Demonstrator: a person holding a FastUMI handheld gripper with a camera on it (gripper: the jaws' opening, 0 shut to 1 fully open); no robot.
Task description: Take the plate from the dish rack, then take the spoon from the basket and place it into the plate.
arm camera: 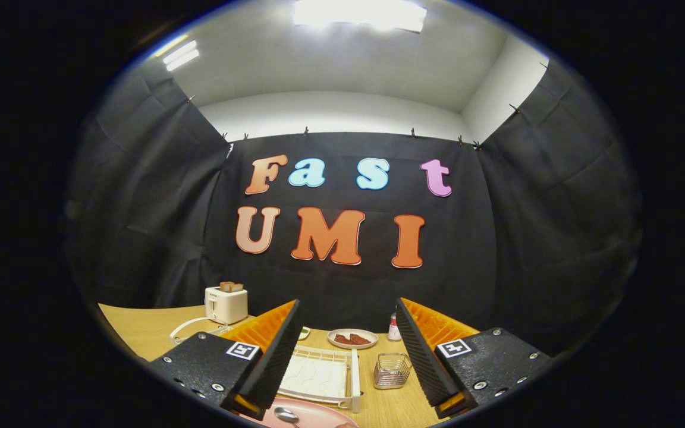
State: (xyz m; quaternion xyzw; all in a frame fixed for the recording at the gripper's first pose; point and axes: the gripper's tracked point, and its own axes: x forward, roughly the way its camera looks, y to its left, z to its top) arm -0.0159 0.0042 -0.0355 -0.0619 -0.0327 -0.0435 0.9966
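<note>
The tool (342,356) is wide open and holds nothing. Past its fingers sit a white rack (321,375) and, to its right, a small wire basket (392,370). Farther off are a dish of food (352,338), a bottle (394,327) and a toaster (226,303). Nearest, the spoon (286,415) lies in the pink plate (324,416) on the worktop (134,333), bowl end toward the rack.
</note>
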